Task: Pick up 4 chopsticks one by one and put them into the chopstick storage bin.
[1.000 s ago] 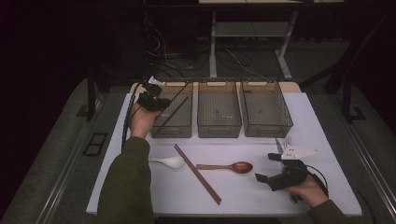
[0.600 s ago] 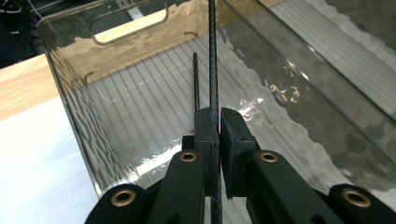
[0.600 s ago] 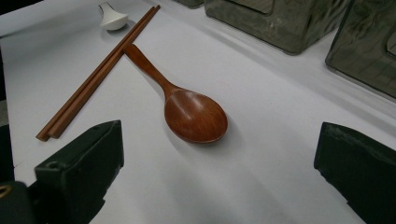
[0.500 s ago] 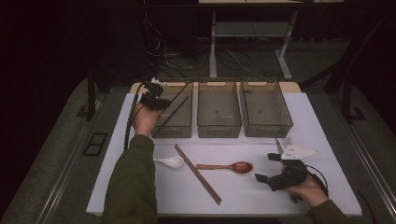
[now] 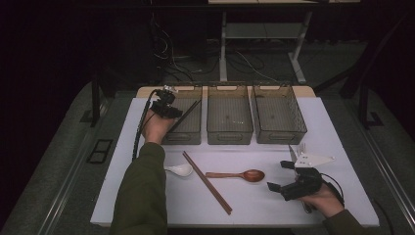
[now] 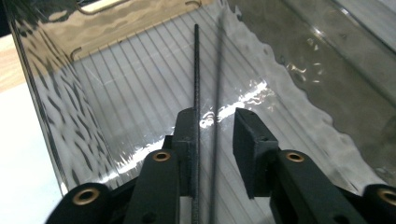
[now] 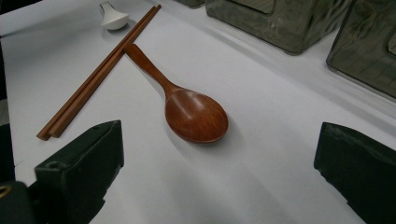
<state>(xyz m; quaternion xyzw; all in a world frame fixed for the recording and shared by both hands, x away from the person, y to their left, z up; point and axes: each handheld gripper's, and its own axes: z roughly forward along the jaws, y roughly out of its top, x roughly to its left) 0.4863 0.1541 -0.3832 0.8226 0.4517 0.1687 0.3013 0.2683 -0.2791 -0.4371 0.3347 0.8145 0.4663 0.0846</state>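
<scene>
Here the pair of thin black chopsticks (image 6: pixel 196 79) runs lengthwise inside the leftmost clear smoky plastic bin (image 5: pixel 188 128), seen in the upper left of the high view as a dark slanted line leaning from the bin's floor toward its far right corner. In the left gripper view one stick lies against the inner face of the left finger (image 6: pixel 186 140) and the other hangs free in the gap, clear of the right finger (image 6: pixel 250 144). The left gripper (image 5: pixel 169 108) has just been opening its fingers, which now stand a little apart, so the sticks look released rather than clamped. The step in hand appears to be dropping the black pair into that bin; the next move likely calls for lifting the gripper straight up out of the bin without dragging the sticks along. Lower down on the white tabletop (image 5: pixel 342 142) wait a white ceramic soup spoon (image 5: pixel 180 170), a pair of brown wooden chopsticks (image 5: pixel 207 182) and a brown wooden spoon (image 5: pixel 242 175). The right gripper (image 5: pixel 281 176) rests at the lower right, fingers spread wide and empty, facing the wooden spoon.
</scene>
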